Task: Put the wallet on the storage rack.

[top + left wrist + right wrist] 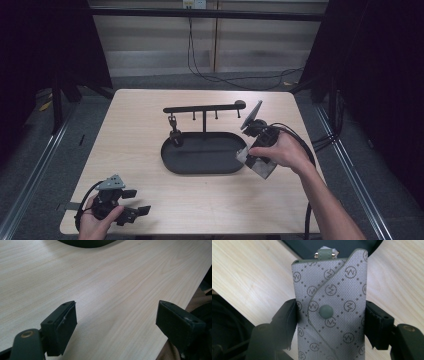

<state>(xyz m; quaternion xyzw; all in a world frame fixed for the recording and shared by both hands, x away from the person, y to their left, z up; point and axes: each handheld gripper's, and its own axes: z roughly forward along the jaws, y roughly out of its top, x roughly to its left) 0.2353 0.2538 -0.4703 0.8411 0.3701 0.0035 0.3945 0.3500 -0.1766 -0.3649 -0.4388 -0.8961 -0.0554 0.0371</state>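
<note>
Sitting between right gripper [329, 322] pads, key pouch [329, 307]

Grey patterned key pouch [329, 310], snapped shut, upright.

One patterned grey key pouch [329, 312], one black oval tray [202, 161], one black hook rack [204, 108], two grippers.

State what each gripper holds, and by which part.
Right gripper clamps the grey patterned key pouch across its sides, level with the snap. Left gripper holds nothing.
</note>
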